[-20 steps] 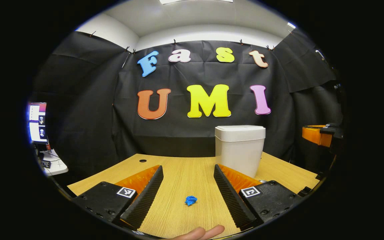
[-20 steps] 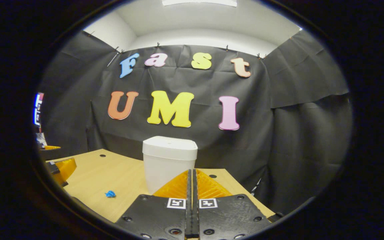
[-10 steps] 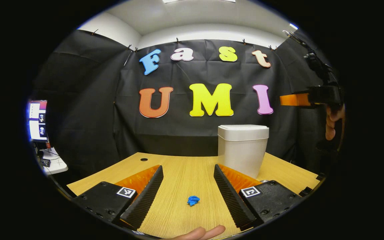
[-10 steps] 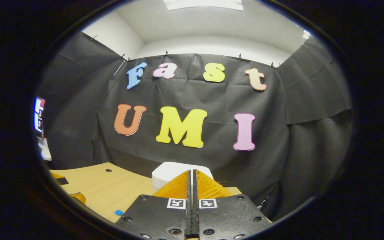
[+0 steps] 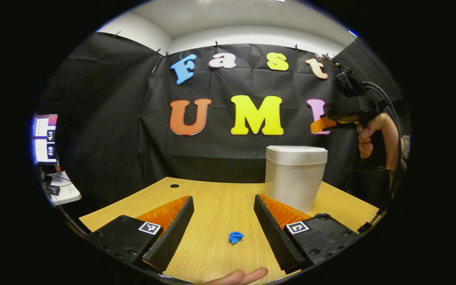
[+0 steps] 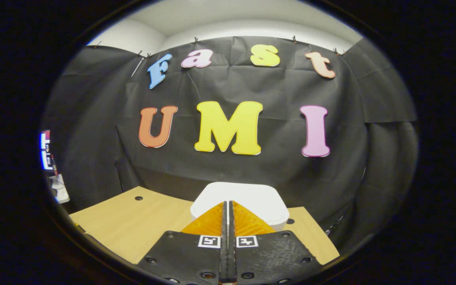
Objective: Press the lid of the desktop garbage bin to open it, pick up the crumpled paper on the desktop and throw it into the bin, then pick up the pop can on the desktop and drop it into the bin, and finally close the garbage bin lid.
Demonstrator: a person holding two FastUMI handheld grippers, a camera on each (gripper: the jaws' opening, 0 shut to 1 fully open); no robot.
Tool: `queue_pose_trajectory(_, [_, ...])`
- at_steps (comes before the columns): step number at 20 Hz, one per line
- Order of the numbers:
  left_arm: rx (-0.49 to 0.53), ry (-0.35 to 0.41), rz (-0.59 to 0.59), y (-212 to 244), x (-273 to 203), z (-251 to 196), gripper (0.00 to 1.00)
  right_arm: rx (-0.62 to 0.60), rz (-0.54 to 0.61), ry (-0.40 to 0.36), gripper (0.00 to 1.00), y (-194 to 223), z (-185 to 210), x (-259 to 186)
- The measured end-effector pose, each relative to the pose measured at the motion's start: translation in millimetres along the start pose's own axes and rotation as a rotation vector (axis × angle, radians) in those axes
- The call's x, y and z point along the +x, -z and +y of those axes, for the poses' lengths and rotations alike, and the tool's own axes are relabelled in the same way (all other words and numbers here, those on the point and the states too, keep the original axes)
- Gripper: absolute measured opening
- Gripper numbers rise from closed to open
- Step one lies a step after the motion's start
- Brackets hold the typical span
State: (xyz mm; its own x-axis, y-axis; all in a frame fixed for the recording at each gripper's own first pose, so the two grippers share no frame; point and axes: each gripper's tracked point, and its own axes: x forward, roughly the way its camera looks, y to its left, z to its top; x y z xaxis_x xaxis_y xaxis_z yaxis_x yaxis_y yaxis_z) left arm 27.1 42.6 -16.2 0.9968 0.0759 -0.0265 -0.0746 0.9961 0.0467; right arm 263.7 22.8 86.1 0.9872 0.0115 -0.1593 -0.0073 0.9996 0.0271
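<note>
A white garbage bin with its lid down stands at the right rear of the wooden table. A small blue crumpled paper lies on the table between the fingers of my left gripper, which is open and hovers low. In the left gripper view, a hand carries my right gripper in the air above and right of the bin. In the right gripper view, that gripper is shut with nothing in it, its tips over the near edge of the lid.
A monitor and a small white side table stand off to the left. The table has cable holes near its back edge. A fingertip shows at the bottom of the left gripper view.
My right gripper has risen from table height and moved in over the bin, so the lid now lies just under its tips. The left gripper has barely shifted.
</note>
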Motion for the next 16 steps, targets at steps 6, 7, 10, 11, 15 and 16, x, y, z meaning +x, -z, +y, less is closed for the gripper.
queue_pose_trajectory(6, [0.006,0.001,-0.003,-0.4,1.0,-0.5,0.99,0.03,0.035,0.032,0.0,12.9,-13.6,43.7])
queue_pose_trajectory(7, [0.011,0.004,-0.004,-0.3,1.3,-1.4,0.99,0.053,0.056,0.02,0.0,19.7,-12.1,47.8])
queue_pose_trajectory(10, [0.029,0.004,-0.011,-1.5,-1.7,-0.3,0.99,0.067,0.069,0.051,0.0,26.5,-21.2,55.8])
queue_pose_trajectory(11, [0.032,0.0,-0.015,-2.4,-0.8,1.0,0.99,0.063,0.069,0.048,0.0,29.2,-20.1,56.7])
queue_pose_trajectory(15, [0.011,-0.02,-0.006,1.1,4.4,5.3,0.99,0.029,0.057,0.075,0.0,37.9,-22.9,58.3])
queue_pose_trajectory(16, [0.012,-0.02,-0.001,2.4,5.4,4.8,0.98,0.036,0.045,0.087,0.01,38.3,-23.1,59.4])
